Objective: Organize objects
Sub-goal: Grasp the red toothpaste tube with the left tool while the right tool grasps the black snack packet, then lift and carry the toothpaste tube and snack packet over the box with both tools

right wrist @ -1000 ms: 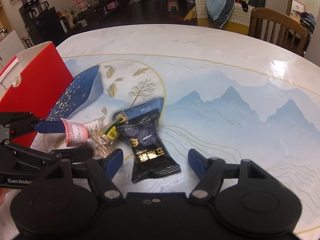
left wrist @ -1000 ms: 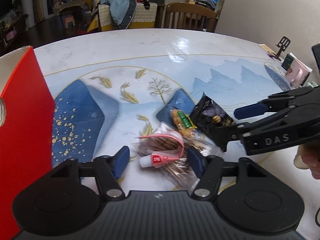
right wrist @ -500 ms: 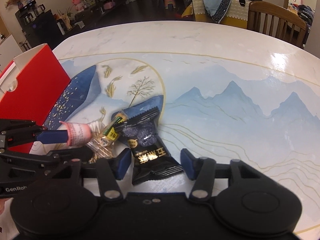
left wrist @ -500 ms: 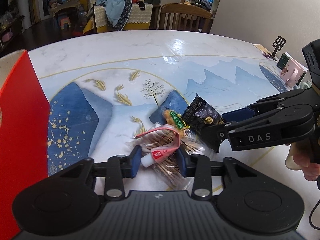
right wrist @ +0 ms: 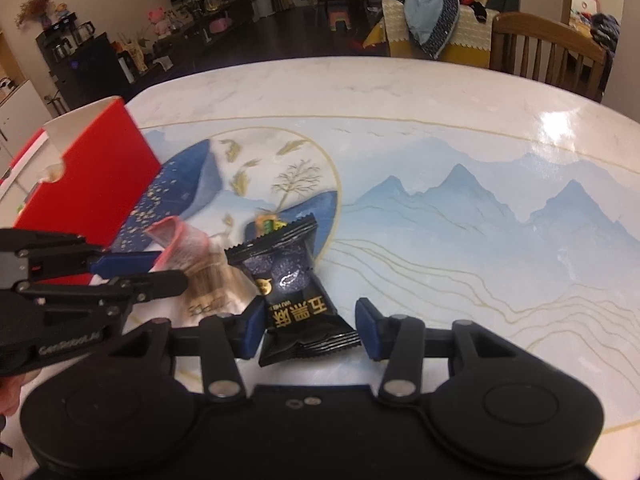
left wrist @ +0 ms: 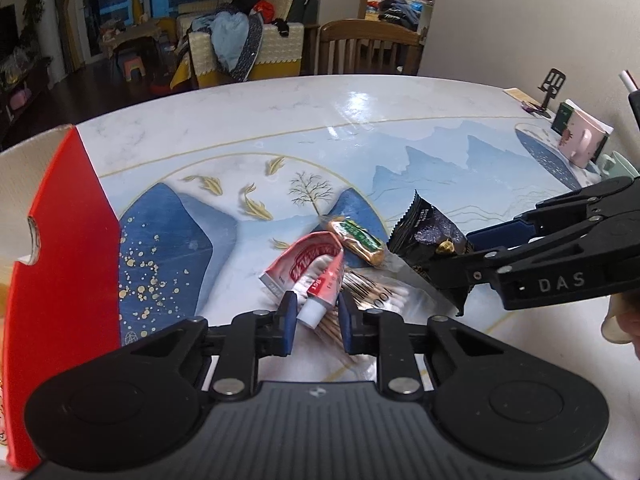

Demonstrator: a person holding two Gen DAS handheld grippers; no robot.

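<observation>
The left wrist view is taken low and close behind the left gripper (left wrist: 316,318), facing across the table (left wrist: 248,120) toward a wooden chair (left wrist: 368,50). The right wrist view is set likewise behind the right gripper (right wrist: 310,330). Both views share the red box (left wrist: 60,260), the black packet (right wrist: 292,280) and each other's gripper.
</observation>
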